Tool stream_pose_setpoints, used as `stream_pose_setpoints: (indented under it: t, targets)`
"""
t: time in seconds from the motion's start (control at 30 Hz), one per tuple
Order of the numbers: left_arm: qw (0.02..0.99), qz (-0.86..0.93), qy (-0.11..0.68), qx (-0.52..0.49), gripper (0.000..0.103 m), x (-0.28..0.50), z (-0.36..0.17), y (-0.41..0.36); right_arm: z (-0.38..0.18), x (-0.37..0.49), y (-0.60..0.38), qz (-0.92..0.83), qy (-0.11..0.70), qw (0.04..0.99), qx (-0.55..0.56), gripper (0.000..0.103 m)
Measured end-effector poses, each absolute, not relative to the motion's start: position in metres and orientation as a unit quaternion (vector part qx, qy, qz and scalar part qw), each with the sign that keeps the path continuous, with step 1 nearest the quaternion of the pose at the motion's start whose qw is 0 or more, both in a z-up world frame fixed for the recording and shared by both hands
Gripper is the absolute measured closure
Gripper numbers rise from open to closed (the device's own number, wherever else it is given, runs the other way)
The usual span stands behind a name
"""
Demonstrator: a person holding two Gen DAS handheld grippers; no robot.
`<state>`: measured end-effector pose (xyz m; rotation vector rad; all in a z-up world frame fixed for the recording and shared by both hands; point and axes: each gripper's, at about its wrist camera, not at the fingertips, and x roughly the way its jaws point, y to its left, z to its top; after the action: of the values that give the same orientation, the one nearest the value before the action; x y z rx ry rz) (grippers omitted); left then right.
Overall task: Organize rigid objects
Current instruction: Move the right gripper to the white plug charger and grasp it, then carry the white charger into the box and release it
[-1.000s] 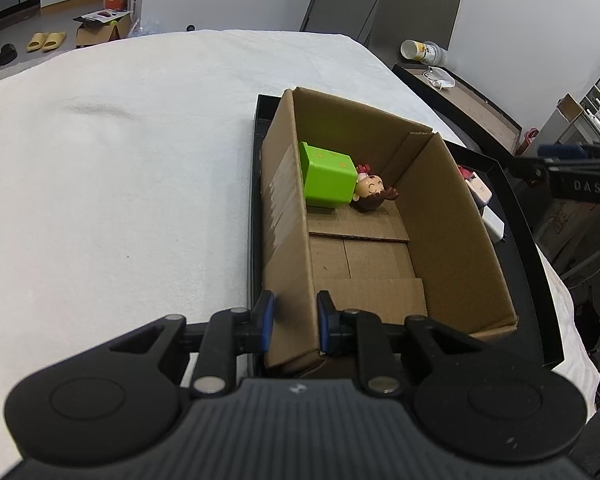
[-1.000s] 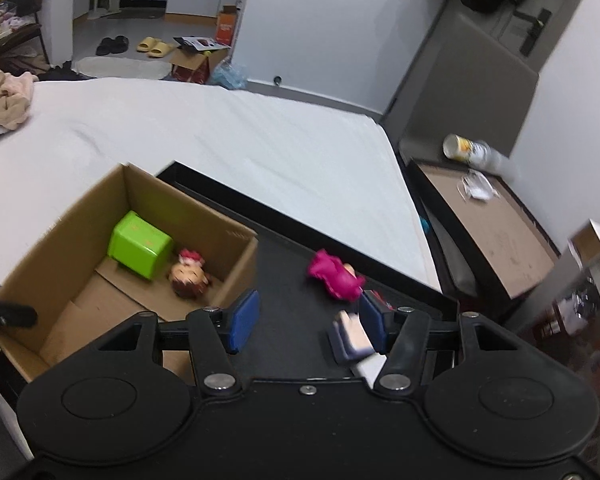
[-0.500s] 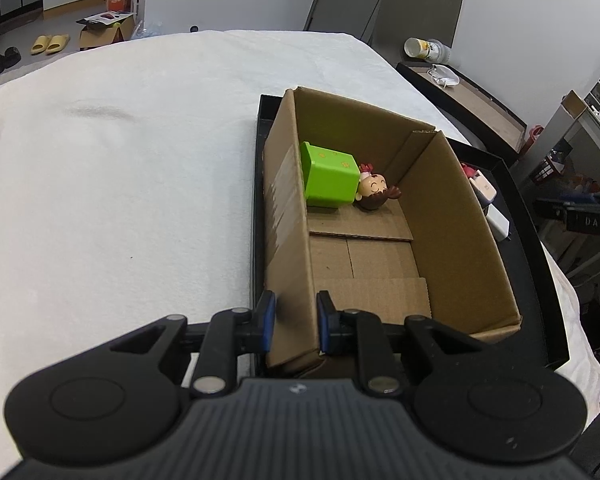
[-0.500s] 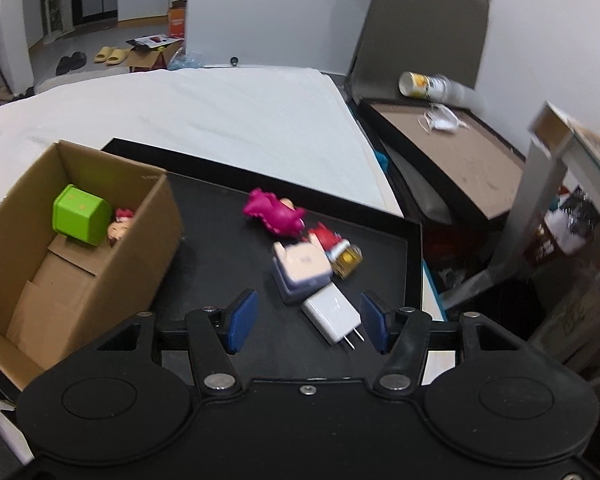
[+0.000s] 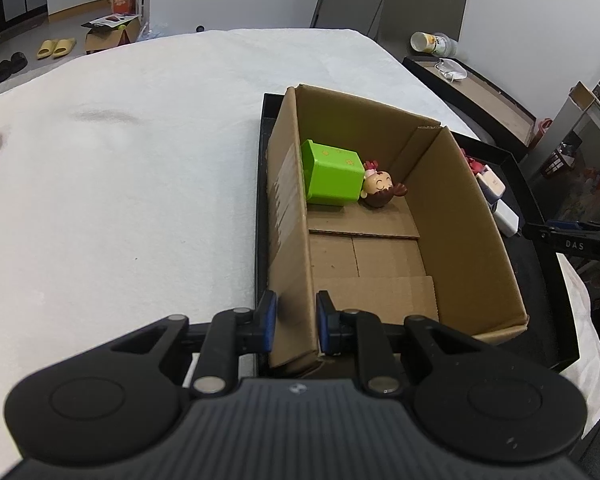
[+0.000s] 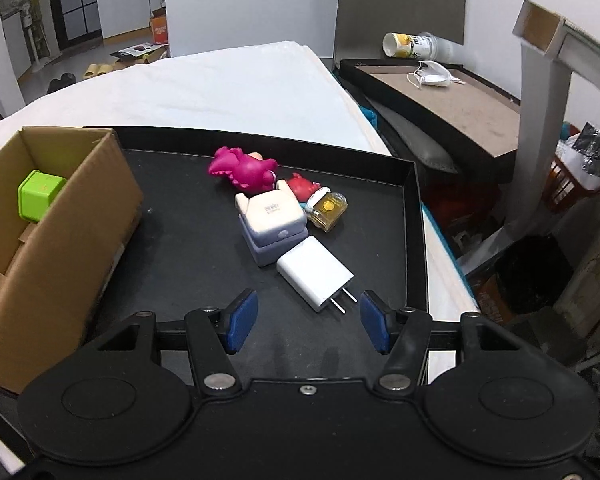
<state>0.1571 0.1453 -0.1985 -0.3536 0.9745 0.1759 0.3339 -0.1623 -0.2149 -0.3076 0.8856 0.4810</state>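
A cardboard box [image 5: 452, 216] stands on a black tray [image 6: 188, 208]. Inside it lie a green cube [image 5: 332, 176] and a small doll figure [image 5: 382, 190]. My left gripper [image 5: 296, 326] is shut on the box's near left wall. On the tray's bare part lie a white charger [image 6: 314, 272], a pale square case [image 6: 270, 224], a pink dinosaur toy [image 6: 242, 168], a red figure [image 6: 302, 186] and a yellow clear piece [image 6: 328, 210]. My right gripper [image 6: 308, 320] hangs open just in front of the charger's prongs, touching nothing.
The tray sits on a white cloth-covered table [image 5: 120, 168]. To the right of the table stands a low dark-framed board [image 6: 452, 96] with a cup and a mask on it. A white frame post [image 6: 540, 92] rises at far right.
My right gripper swung right and down, from over the box edge to the loose items on the tray, so the charger now lies between its fingers' line. The left gripper kept its hold.
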Motion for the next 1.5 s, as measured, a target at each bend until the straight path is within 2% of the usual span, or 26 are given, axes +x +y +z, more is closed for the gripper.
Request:
stream_pose_setpoints:
  t: [0.33,0.87,0.93,0.97,1.03,1.5]
  targets:
    - [0.852,0.105,0.490,-0.153,0.084,0.168,-0.204,0.140,-0.236,0.358,-0.155,0.254,0.400,0.865,-0.163,0.046]
    - [0.836,0.132,0.515,-0.136,0.084,0.181,-0.208,0.132,-0.265,0.385,-0.160,0.266,0.407,0.862,-0.143,0.048]
    - [0.835,0.134,0.516,-0.136,0.084,0.181,-0.208,0.132,-0.265,0.383,-0.162,0.268,0.406,0.862,-0.141,0.052]
    - [0.835,0.134,0.516,-0.136,0.084,0.181,-0.208,0.132,-0.264,0.381,-0.161,0.272,0.405,0.861,-0.142,0.060]
    - [0.837,0.133,0.512,-0.137,0.085,0.180,-0.207,0.132,-0.263,0.378,-0.160,0.277,0.404,0.859,-0.148,0.065]
    - [0.855,0.121,0.477,-0.162,0.087,0.167,-0.197,0.138,-0.243,0.353,-0.168,0.254,0.430,0.857,-0.125,0.067]
